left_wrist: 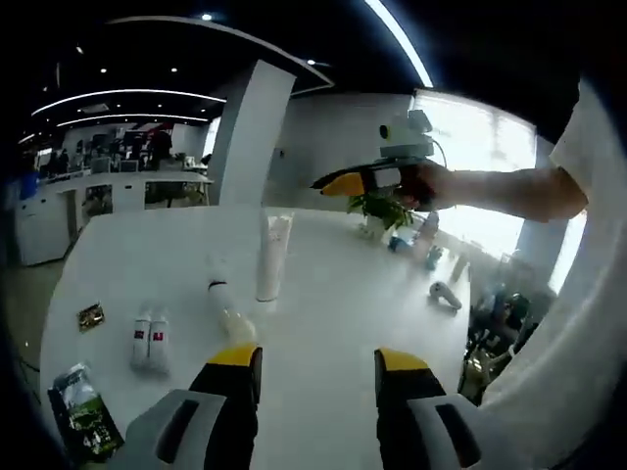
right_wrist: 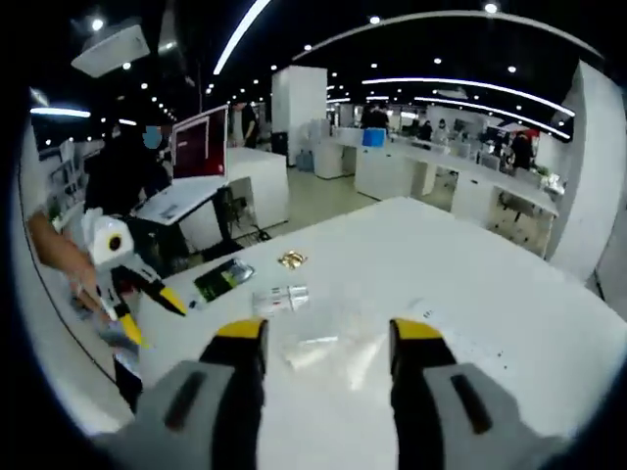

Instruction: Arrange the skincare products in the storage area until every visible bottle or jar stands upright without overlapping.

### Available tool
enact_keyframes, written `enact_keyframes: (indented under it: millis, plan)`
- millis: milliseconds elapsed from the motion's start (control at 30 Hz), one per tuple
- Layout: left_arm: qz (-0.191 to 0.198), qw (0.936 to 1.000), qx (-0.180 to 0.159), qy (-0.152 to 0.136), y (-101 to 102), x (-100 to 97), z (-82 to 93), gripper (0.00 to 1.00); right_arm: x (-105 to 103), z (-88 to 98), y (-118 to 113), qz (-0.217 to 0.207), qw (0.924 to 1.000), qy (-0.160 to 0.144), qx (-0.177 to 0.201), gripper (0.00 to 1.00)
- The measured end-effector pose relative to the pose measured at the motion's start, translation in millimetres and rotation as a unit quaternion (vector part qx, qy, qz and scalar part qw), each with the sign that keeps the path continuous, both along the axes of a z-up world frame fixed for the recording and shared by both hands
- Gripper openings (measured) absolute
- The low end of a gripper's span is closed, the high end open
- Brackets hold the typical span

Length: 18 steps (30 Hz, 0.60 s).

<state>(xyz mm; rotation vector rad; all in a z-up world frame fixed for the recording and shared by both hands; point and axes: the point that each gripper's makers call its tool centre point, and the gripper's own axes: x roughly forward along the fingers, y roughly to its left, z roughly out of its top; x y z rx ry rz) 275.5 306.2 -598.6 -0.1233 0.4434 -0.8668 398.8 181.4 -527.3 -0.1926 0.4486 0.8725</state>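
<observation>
While one tube (left_wrist: 273, 257) stands, two small bottles (left_wrist: 150, 342) (paired) lie flat.

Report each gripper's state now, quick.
Left gripper: open, holding nothing, above the white table.
Right gripper: open, holding nothing.

Left gripper view: tube (left_wrist: 273, 257) standing upright mid-counter (left_wrist: 333, 323); bottle (left_wrist: 227, 308) lying before it; two small bottles (left_wrist: 149, 342) lying farther left; sachet (left_wrist: 90, 315) and packet (left_wrist: 84, 411) sitting near the counter's left edge.
</observation>
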Motion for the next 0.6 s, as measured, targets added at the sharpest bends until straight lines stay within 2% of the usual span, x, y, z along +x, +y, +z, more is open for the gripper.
enact_keyframes:
  millis: [33,100,233,433,533,600]
  plan:
    - [0.002,1.0000,-0.001,-0.002,-0.9,4.2,0.5,0.48,-5.3,-0.5,-2.0,-0.016,0.9998,-0.006,0.008,0.54]
    - [0.004,1.0000,-0.001,0.000,-2.8,14.0,-1.5,0.48,-15.5,-3.1,-3.3,-0.023,0.9997,-0.006,0.012,0.56]
    - [-0.001,0.9999,0.012,0.005,-4.8,28.5,-8.3,0.48,-37.0,-5.2,-7.7,-0.066,0.9955,0.010,0.066,0.59]
    - [0.025,0.9991,0.029,0.018,-1.3,63.4,-16.5,0.50,-55.1,-11.5,-19.9,-0.101,0.9915,0.015,0.081,0.65]
    - [0.041,0.9977,0.043,0.033,-0.7,79.6,-26.2,0.50,-60.8,-12.1,-27.0,-0.118,0.9887,0.018,0.091,0.65]
    - [0.049,0.9969,0.047,0.040,-2.6,87.7,-31.5,0.51,-65.8,-12.1,-31.1,-0.133,0.9847,0.030,0.109,0.65]
